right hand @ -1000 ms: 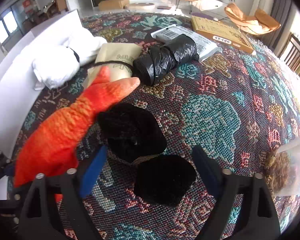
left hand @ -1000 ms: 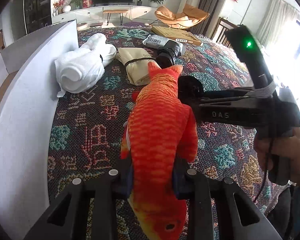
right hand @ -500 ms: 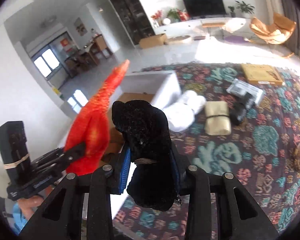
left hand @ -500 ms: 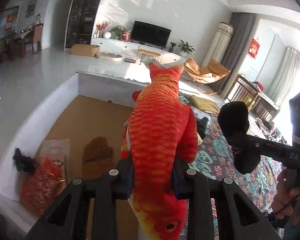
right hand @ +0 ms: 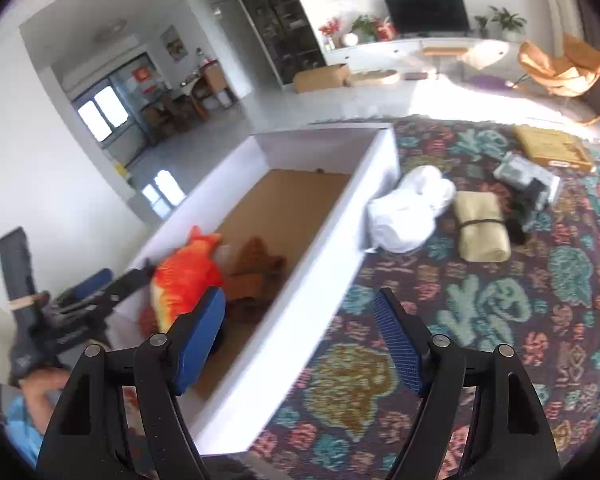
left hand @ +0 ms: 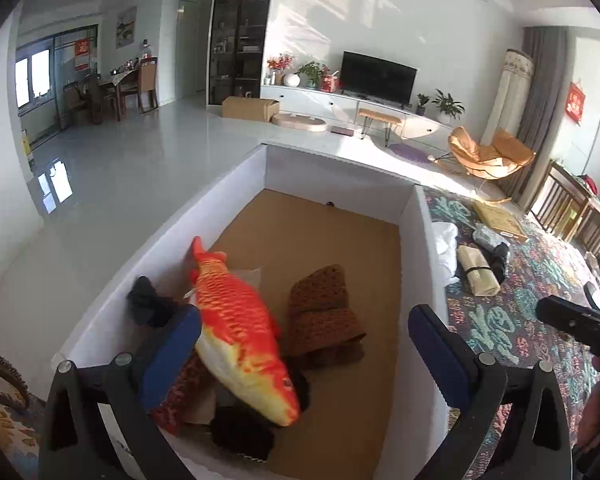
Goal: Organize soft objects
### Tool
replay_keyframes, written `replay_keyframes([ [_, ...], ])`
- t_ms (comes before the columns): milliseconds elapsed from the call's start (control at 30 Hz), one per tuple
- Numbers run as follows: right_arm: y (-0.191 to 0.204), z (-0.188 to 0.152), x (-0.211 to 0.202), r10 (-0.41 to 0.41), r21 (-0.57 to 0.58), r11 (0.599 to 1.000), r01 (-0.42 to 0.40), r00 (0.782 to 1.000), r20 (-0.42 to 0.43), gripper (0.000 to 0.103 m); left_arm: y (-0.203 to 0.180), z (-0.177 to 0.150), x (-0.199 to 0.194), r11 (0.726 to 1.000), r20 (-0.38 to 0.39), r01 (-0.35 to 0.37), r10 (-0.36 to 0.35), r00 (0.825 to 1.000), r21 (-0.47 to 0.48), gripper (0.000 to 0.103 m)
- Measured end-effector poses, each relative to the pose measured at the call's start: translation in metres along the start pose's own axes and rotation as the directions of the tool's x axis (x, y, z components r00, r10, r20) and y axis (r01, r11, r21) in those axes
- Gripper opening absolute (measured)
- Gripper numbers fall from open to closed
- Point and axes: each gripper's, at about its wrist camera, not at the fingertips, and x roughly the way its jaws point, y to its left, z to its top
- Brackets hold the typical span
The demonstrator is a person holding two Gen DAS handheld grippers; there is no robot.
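1. Now lying loose inside the white box (left hand: 112, 300): the orange fish plush (left hand: 240, 328), half a second ago clamped upright between the left fingers; also gone from the right fingers, the black soft bundle gripped there half a second ago.
2. Left gripper (left hand: 304, 344) hovering over the near end of the box, fingers spread wide, released, holding nothing.
3. Right gripper (right hand: 300, 340) hanging over the box's right wall and the patterned cloth (right hand: 500, 300), fingers likewise spread apart and gripping nothing.
4. Fish plush resting diagonally, tail pointing toward 11 o'clock, head toward 5 o'clock in the left wrist view, lying on top of other soft things at the box's near end.
5. Brown knitted piece (left hand: 324, 316) sitting just beside the fish at its 3 o'clock, on the cardboard floor of the box.
6. Dark cloth (left hand: 148, 304) lying against the left wall at the fish's 9 o'clock; black fuzzy item (left hand: 240, 432) peeking out under the fish's head.
7. Waiting outside on the cloth, at 1 o'clock in the right wrist view: white bundle (right hand: 408, 208) touching the box wall, tan strapped roll (right hand: 480, 228) just beside it, black bag (right hand: 528, 208) beyond.
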Motion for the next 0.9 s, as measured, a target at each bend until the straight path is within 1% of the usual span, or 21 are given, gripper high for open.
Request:
replay_keyframes([
  [33, -0.022, -0.012, 0.005, -0.094, 0.008, 0.996, 0.094, 0.996, -0.008, 0.080, -0.017, -0.002, -0.006, 0.998, -0.004, 0.051, -0.051, 0.999, 0.026, 0.102],
  [67, -0.044, -0.025, 0.011, -0.193, 0.016, 0.981, 0.193, 0.981, -0.027, 0.080, -0.035, -0.002, -0.016, 0.993, -0.013, 0.103, -0.102, 0.995, 0.058, 0.102],
  [100, -0.067, -0.038, 0.018, -0.275, 0.025, 0.961, 0.276, 0.960, -0.053, 0.080, -0.059, -0.003, -0.016, 0.984, -0.026, 0.153, -0.151, 0.988, 0.097, 0.102],
  [133, -0.089, -0.048, 0.023, -0.336, 0.039, 0.940, 0.340, 0.938, -0.083, 0.080, -0.081, -0.007, -0.018, 0.970, -0.041, 0.200, -0.196, 0.980, 0.137, 0.102],
  [200, -0.125, -0.071, 0.030, -0.406, 0.079, 0.905, 0.418, 0.904, -0.132, 0.080, -0.124, -0.021, -0.019, 0.937, -0.083, 0.281, -0.269, 0.959, 0.209, 0.102],
  [233, -0.141, -0.078, 0.029, -0.428, 0.105, 0.890, 0.444, 0.892, -0.145, 0.080, -0.145, -0.029, -0.017, 0.919, -0.109, 0.316, -0.298, 0.948, 0.237, 0.103],
  [267, -0.153, -0.085, 0.024, -0.442, 0.131, 0.878, 0.461, 0.885, -0.149, 0.080, -0.162, -0.038, -0.013, 0.904, -0.138, 0.341, -0.315, 0.939, 0.257, 0.103],
  [333, -0.169, -0.093, 0.019, -0.472, 0.166, 0.855, 0.492, 0.870, -0.145, 0.080, -0.191, -0.055, 0.002, 0.889, -0.195, 0.364, -0.318, 0.928, 0.280, 0.103],
  [367, -0.173, -0.096, 0.017, -0.486, 0.173, 0.846, 0.504, 0.863, -0.138, 0.080, -0.201, -0.063, 0.013, 0.884, -0.216, 0.367, -0.313, 0.925, 0.288, 0.103],
  [400, -0.176, -0.098, 0.017, -0.498, 0.175, 0.840, 0.514, 0.857, -0.132, 0.080, -0.209, -0.070, 0.025, 0.884, -0.230, 0.358, -0.297, 0.927, 0.300, 0.103],
  [467, -0.181, -0.102, 0.018, -0.517, 0.174, 0.829, 0.532, 0.847, -0.128, 0.080, -0.219, -0.082, 0.052, 0.892, -0.251, 0.315, -0.239, 0.938, 0.325, 0.103],
  [533, -0.182, -0.105, 0.016, -0.508, 0.186, 0.835, 0.518, 0.855, -0.105, 0.080, -0.223, -0.091, 0.077, 0.897, -0.261, 0.285, -0.202, 0.944, 0.338, 0.103],
  [600, -0.181, -0.106, 0.015, -0.510, 0.182, 0.835, 0.520, 0.854, -0.099, 0.080, -0.225, -0.097, 0.098, 0.902, -0.265, 0.257, -0.168, 0.950, 0.347, 0.102],
  [667, -0.180, -0.107, 0.017, -0.515, 0.173, 0.835, 0.523, 0.852, -0.092, 0.080, -0.225, -0.102, 0.115, 0.904, -0.269, 0.234, -0.140, 0.953, 0.357, 0.102],
  [767, -0.185, -0.107, 0.018, -0.500, 0.196, 0.839, 0.508, 0.861, -0.094, 0.082, -0.226, -0.110, 0.133, 0.902, -0.270, 0.204, -0.102, 0.957, 0.380, 0.102],
  [800, -0.187, -0.109, 0.018, -0.494, 0.204, 0.840, 0.503, 0.864, -0.094, 0.082, -0.226, -0.113, 0.137, 0.902, -0.274, 0.198, -0.094, 0.957, 0.384, 0.103],
  [867, -0.186, -0.109, 0.019, -0.499, 0.199, 0.838, 0.507, 0.862, -0.094, 0.083, -0.224, -0.117, 0.146, 0.905, -0.285, 0.193, -0.084, 0.955, 0.380, 0.103],
  [900, -0.185, -0.109, 0.019, -0.500, 0.198, 0.838, 0.509, 0.861, -0.094, 0.083, -0.221, -0.117, 0.147, 0.911, -0.283, 0.205, -0.104, 0.954, 0.357, 0.103],
])
